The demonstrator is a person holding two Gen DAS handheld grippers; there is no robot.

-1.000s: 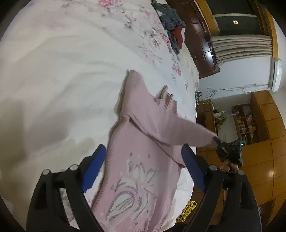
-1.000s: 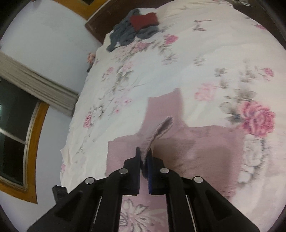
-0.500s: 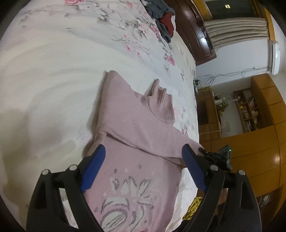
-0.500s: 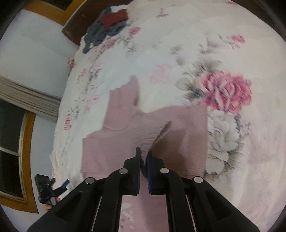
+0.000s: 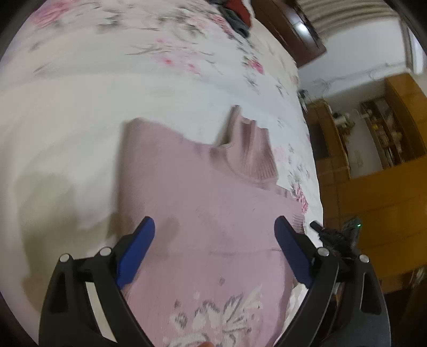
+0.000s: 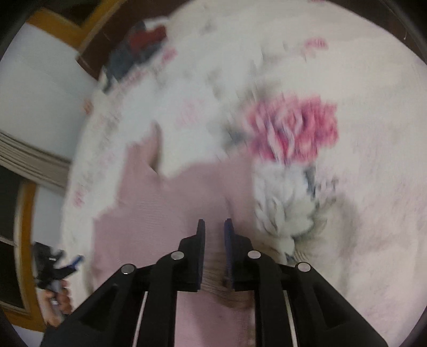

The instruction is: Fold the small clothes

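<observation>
A pink knit sweater [image 5: 213, 200] lies flat on the floral bed sheet [image 5: 80, 106], its ribbed collar [image 5: 253, 149] pointing to the far side and a sleeve folded across the chest. My left gripper [image 5: 213, 235] hovers wide open over the sweater's chest, holding nothing. My right gripper [image 6: 214, 227] is low over the sweater [image 6: 160, 213], its jaws a narrow gap apart. The ribbed cuff [image 6: 213, 277] lies loose below that gap, blurred. In the left wrist view the right gripper [image 5: 333, 236] sits at the sweater's right edge by the cuff [image 5: 297, 220].
A heap of dark grey and red clothes [image 5: 234, 10] lies near the wooden headboard [image 5: 288, 29]. Wooden cabinets [image 5: 373, 186] stand past the bed's right edge. A hand [image 6: 58, 301] holds the left gripper [image 6: 53, 264] by the window wall.
The right gripper carried the sleeve across the chest, lowered it, and its jaws parted. The left gripper moved forward over the sweater, still open.
</observation>
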